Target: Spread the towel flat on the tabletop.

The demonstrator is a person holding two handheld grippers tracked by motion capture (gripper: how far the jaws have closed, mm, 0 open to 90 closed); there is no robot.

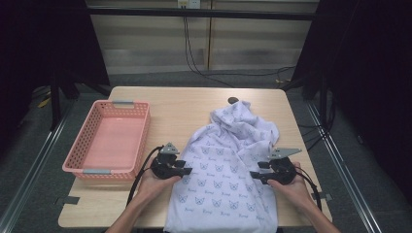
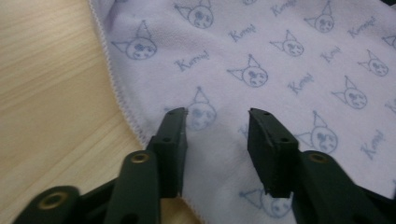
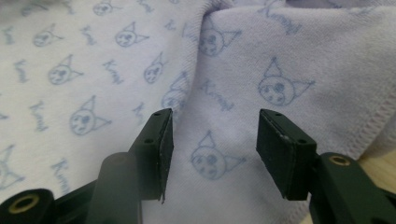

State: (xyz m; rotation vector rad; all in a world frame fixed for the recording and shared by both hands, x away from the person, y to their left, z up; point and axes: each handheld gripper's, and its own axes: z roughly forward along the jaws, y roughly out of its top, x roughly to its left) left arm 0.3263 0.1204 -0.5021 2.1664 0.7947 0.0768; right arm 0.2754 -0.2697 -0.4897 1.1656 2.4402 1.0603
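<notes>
A pale lilac towel (image 1: pixel 228 165) printed with small cat faces lies across the wooden table (image 1: pixel 180 104), bunched at its far end and hanging over the near edge. My left gripper (image 1: pixel 187 171) sits at the towel's left edge, jaws apart. In the left gripper view the towel (image 2: pixel 261 56) lies flat beneath my left gripper (image 2: pixel 217 116), with its stitched hem beside the left jaw. My right gripper (image 1: pixel 253 175) is over the towel's right side, also with jaws apart. In the right gripper view a fold of towel (image 3: pixel 243 70) runs under my right gripper (image 3: pixel 215 116); nothing is pinched.
A pink plastic basket (image 1: pixel 77 156) stands at the table's left side with nothing in it. A small dark round spot (image 1: pixel 233 100) marks the table beyond the towel. Black curtains flank the table, and cables run across the floor behind.
</notes>
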